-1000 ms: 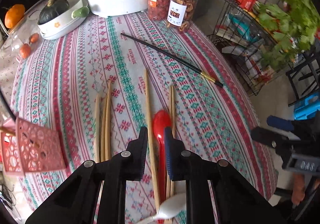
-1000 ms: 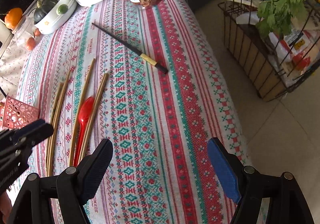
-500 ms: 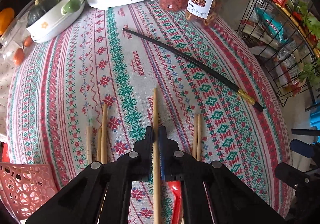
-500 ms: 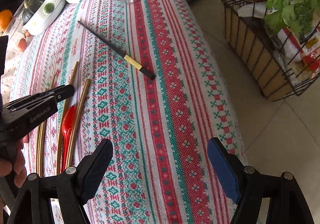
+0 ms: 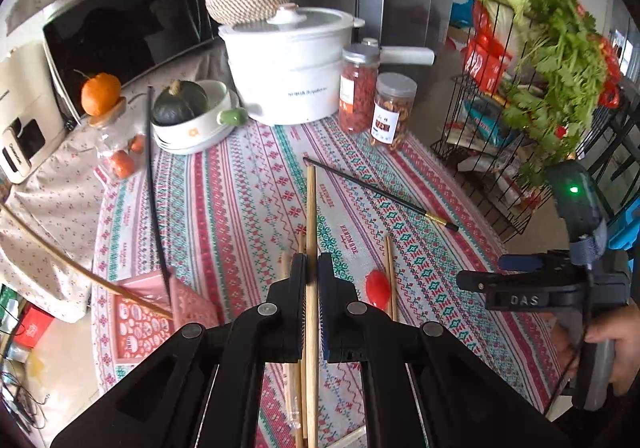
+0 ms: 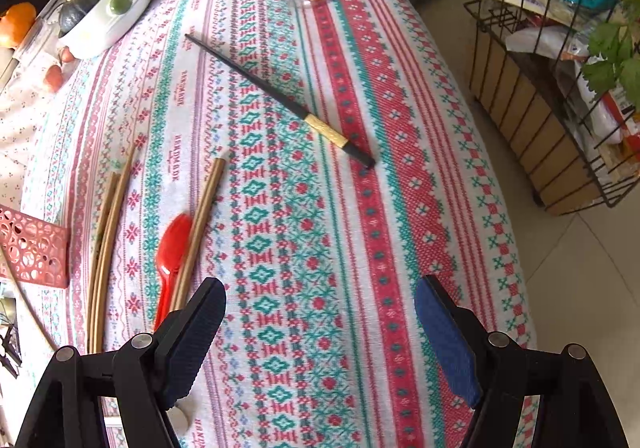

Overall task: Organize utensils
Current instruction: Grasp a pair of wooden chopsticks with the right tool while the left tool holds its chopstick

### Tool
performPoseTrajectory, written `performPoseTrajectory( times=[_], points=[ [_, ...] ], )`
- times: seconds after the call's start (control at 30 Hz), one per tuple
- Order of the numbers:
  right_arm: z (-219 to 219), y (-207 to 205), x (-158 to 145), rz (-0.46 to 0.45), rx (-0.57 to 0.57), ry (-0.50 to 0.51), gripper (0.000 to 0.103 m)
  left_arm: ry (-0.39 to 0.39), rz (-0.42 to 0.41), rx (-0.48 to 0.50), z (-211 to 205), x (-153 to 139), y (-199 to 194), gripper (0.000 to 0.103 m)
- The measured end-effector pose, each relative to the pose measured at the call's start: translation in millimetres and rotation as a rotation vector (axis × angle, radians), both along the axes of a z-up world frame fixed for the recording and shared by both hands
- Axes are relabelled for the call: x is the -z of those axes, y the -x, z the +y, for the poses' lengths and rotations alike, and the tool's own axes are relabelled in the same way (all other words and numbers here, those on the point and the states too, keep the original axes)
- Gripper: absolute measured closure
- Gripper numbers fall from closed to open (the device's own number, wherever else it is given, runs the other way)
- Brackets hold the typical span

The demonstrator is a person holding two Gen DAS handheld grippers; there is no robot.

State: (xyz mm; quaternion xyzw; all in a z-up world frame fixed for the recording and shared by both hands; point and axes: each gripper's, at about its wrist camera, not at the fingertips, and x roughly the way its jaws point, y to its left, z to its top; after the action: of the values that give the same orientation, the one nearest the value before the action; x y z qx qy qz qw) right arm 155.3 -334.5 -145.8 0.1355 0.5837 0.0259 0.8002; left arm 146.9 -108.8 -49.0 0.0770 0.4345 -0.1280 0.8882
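Chopstick now aloft in left hand-held gripper

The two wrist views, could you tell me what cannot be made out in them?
- Left wrist view: the lower end of the wooden chopstick clamped in the left gripper is cut off by the bottom edge.
- Left wrist view: the red spoon handle is hidden behind the gripper's finger.
- Right wrist view: the white object is mostly hidden by the open right gripper.

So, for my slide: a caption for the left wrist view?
Left gripper shut on a wooden chopstick, above the patterned tablecloth.
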Motion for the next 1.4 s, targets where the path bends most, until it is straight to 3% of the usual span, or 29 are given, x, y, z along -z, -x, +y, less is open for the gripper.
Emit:
performPoseTrajectory(
  times=[0.27,0.63,1.13,1.2,1.4],
  points=[
    [20,2,0,0.015,-0.009,0.027,0.021,0.079,-0.08,0.0,60,-19,61,0.098],
    [53,-26,24,0.064,-0.003,0.028,0.022,0.178,-0.143,-0.007,110,-28,88,0.098],
    [66,-54,32,0.056,0.071,0.065,0.053,0.22,-0.12,-0.016,137,-24,89,0.098],
    [71,-61,32,0.046,0.078,0.093,0.062,0.227,-0.123,-0.017,138,-26,88,0.098],
    [97,-69,34,0.039,0.052,0.272,0.071,0.228,-0.13,-0.033,141,-26,86,0.098]
  ],
)
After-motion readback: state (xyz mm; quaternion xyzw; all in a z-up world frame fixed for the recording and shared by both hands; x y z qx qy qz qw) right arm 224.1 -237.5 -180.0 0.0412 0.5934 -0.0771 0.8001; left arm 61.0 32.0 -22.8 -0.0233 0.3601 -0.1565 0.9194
